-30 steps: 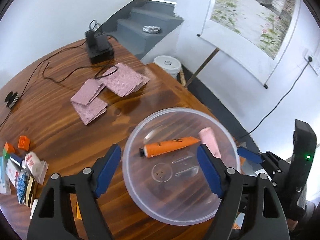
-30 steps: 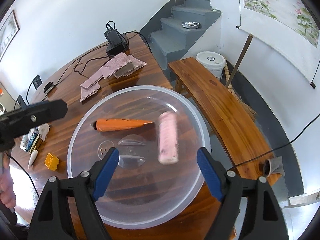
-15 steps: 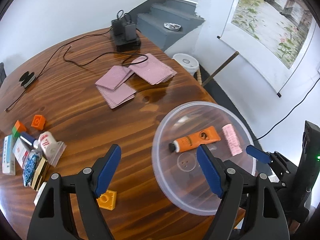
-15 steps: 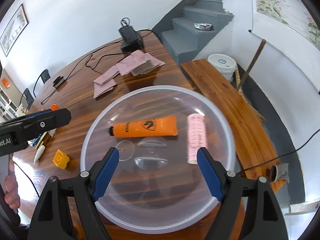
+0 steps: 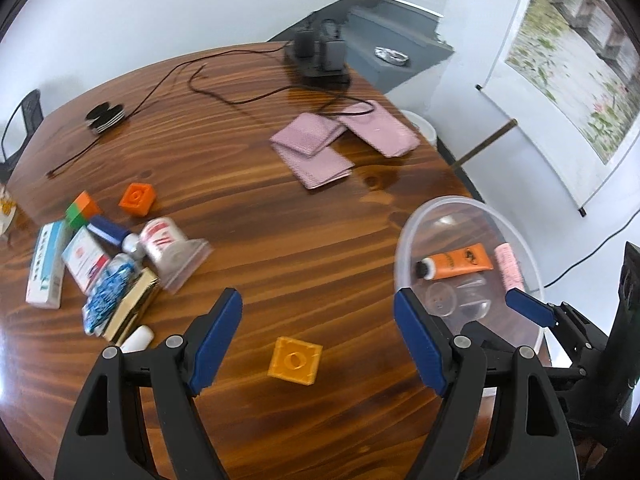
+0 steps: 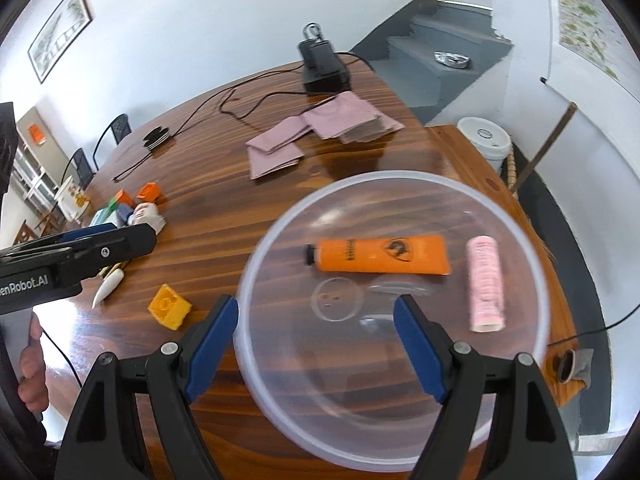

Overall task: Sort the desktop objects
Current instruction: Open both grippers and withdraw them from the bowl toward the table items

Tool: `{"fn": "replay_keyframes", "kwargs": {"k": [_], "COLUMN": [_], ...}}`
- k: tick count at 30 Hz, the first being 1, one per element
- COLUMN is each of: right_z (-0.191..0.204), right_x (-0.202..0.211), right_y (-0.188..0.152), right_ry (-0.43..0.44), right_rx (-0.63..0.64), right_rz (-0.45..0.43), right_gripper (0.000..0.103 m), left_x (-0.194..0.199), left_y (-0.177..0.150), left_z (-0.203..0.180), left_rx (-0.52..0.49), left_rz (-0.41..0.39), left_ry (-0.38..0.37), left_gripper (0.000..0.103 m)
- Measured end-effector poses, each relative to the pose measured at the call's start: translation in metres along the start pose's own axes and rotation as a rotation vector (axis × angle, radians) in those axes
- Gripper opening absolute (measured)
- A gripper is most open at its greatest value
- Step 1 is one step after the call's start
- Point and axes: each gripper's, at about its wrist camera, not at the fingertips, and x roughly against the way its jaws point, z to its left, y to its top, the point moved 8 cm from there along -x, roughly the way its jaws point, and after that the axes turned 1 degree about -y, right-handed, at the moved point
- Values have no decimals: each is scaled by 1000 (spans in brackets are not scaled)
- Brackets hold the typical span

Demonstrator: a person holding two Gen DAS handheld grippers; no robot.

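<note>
A clear plastic bowl (image 6: 532, 272) sits at the table's right edge and holds an orange tube (image 6: 384, 260) and a pink roll (image 6: 486, 282); the bowl (image 5: 408, 240) also shows in the left wrist view. My right gripper (image 6: 316, 338) is open above the bowl's near rim. My left gripper (image 5: 318, 334) is open and empty above a yellow block (image 5: 295, 360), which also shows in the right wrist view (image 6: 170, 306). A pile of boxes, tubes and packets (image 5: 100, 272) lies at the left.
Pink cloth pieces (image 5: 332, 148) lie at the back of the wooden table (image 5: 280, 240). A black charger (image 5: 320, 56) with cables stands at the far edge. An orange block (image 5: 137, 199) and an orange-green block (image 5: 82, 209) lie left. A bench (image 6: 480, 168) stands beyond the bowl.
My left gripper has swung left, off the bowl and over the yellow block. The right gripper has pulled back a little; the pink roll has settled in the bowl.
</note>
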Motion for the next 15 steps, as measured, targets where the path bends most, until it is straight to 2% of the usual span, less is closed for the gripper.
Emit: {"fn": "replay_keyframes", "kwargs": {"k": [15], "right_z": [84], "right_x": [-24], "right_y": [-8], "right_ry": [69], "right_rx": [82], "right_rz": [58], "right_gripper": [83], "left_x": [11], "left_y": [-25], "left_z": [98], "left_rx": [115], "left_rz": [26], "left_ry": [54], "left_gripper": [81]}}
